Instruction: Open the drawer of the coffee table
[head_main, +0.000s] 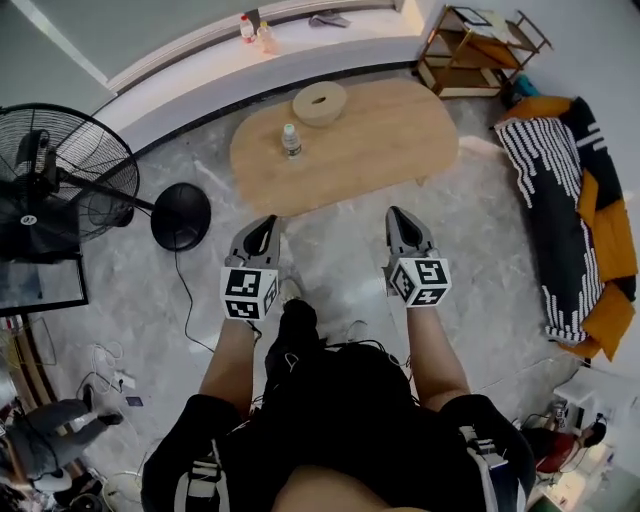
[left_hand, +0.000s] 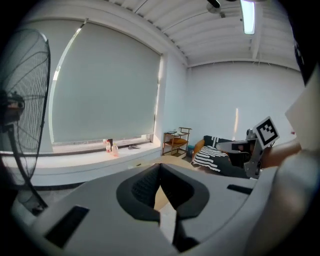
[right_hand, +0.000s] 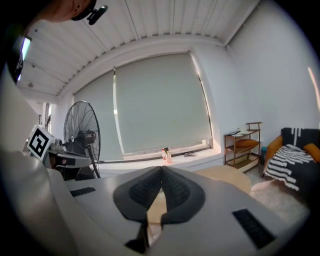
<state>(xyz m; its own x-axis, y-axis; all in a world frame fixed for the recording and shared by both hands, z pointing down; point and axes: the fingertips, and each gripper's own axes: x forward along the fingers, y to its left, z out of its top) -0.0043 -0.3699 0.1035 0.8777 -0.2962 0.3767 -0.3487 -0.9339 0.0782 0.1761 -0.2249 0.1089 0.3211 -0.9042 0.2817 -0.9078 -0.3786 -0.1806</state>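
Both claws empty, jaws pressed together. My left claw (head_main: 266, 226) and right claw (head_main: 398, 216) are held side by side and apart above the grey marbled floor (head_main: 340, 245), each pointing at the oval light-wood coffee table (head_main: 390, 135), which stands ahead of them and is not touched. I cannot make out its drawer in any view. Only the head view shows the tabletop whole: a clear plastic bottle (head_main: 291, 141) stands near its left end and a round pale wooden ring (head_main: 320, 103) lies at its far edge. The gripper views give just a strip of the wood past the closed pads, but they alone show the wide grey roller blind (left_hand: 105, 85) and the ribbed white ceiling (right_hand: 150, 25). The left gripper view catches the right claw's marker cube (left_hand: 267, 131); the right gripper view catches the left one's (right_hand: 40, 141) beside the black pedestal fan (right_hand: 82, 135). The bottle label is too small to read, and the cubes carry black-and-white squares only.
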